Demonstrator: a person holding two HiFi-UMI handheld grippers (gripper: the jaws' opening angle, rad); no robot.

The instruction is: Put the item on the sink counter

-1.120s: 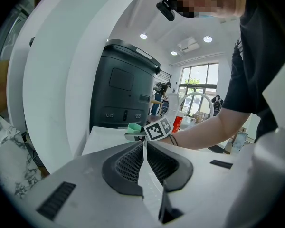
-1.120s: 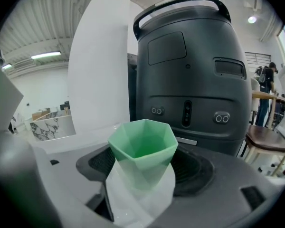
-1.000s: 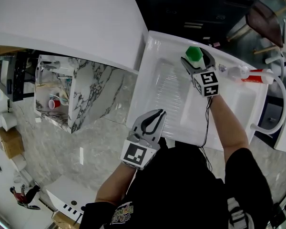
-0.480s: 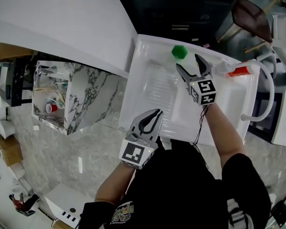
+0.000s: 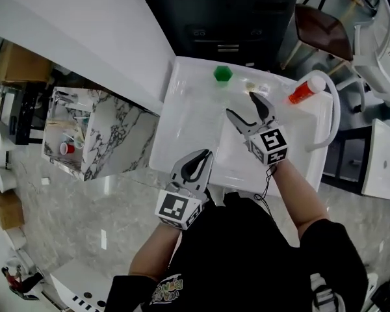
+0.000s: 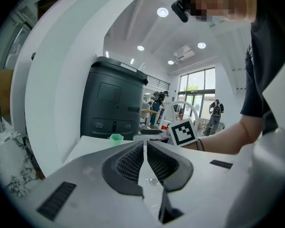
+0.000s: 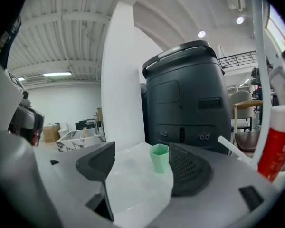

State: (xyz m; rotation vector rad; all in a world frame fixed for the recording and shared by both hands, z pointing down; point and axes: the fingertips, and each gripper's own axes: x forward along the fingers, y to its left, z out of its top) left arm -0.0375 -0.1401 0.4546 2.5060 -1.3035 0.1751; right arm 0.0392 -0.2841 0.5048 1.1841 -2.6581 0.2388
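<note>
A: What surface is this?

B: A glossy white sink counter with a ribbed draining area on its left and a basin on its right. A white curved faucet arches over the basin's far right side.

A: And the item?

B: The green cup stands upright on the counter near its back edge, with a red tube well off to its right.

A: Is either claw on it?

B: No. The right gripper hangs above the basin with its jaws spread wide and nothing between them. Its own view shows the cup farther ahead and apart from the pads. The left gripper sits at the counter's near edge, its jaws pressed together on nothing.

A: What is around the counter?

B: Behind it stands a dark grey unit beside a broad white column. To the left there is a marble-patterned cabinet on a pale, veined stone floor.

A: And the room itself?

B: It is a large, bright hall. The left gripper view shows round ceiling lights, tall windows and a few people far off.
</note>
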